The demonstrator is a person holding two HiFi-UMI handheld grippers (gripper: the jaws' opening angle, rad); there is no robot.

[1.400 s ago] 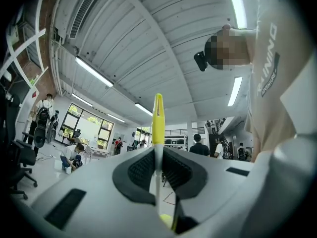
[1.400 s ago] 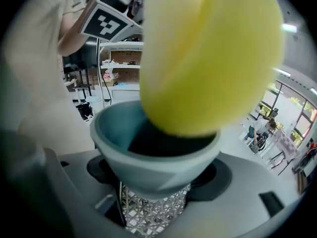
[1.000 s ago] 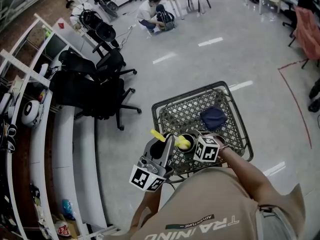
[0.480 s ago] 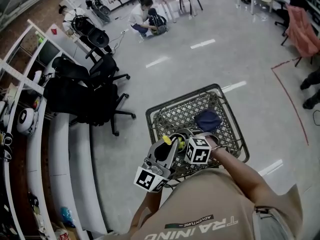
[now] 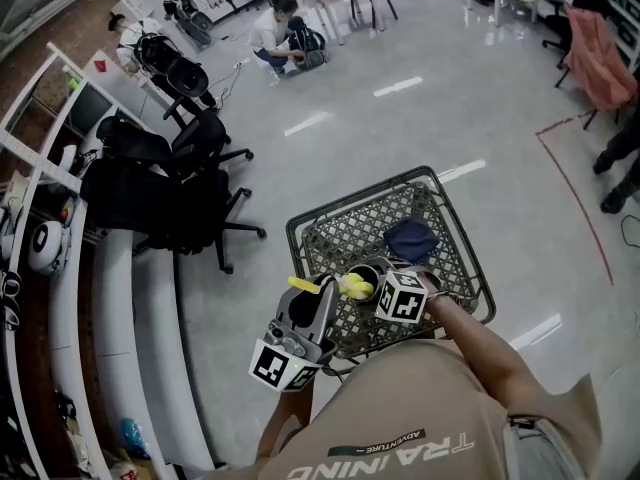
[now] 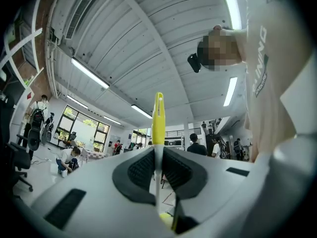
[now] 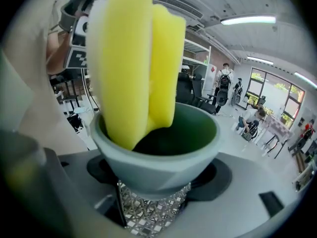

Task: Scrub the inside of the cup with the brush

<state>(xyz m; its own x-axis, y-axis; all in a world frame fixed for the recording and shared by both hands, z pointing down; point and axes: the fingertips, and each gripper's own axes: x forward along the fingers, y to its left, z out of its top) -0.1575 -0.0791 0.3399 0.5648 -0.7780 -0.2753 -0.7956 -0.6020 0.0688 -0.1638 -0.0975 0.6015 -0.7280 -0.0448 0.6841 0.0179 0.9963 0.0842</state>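
Since half a second ago the brush (image 5: pixel 350 287) has tipped over: its yellow handle stood nearly upright then and now lies out toward the left of the head view, and the left gripper (image 6: pixel 157 165) sits a touch lower left. Through that gripper's view I see its black ribbed pads pressed together on the thin handle, which is white where it is pinched and glossy yellow above. The handle's lower end is lost between the pads. The right gripper (image 7: pixel 157 181) is clamped on the cup (image 7: pixel 163 162), one dark pad on each side of the smooth grey-green wall. The inside is darker, and I cannot see the bottom because the brush's sponge head fills the near side. It is soft, folded yellow foam with a white layer on its left face, dipped below the rim, and the top of the frame cuts it off. From the head view the cup is mostly hidden behind the sponge and the right marker cube, low and centre in the frame. Beneath it is a wire mesh basket (image 5: pixel 345 230) with a black frame, its lattice showing silver under the cup. A crumpled dark blue cloth (image 5: pixel 411 239) lies on the mesh just beyond. Further off at left stand black office chairs (image 5: pixel 190 183), and at the top a person (image 5: pixel 283 30) crouches on the glossy floor.
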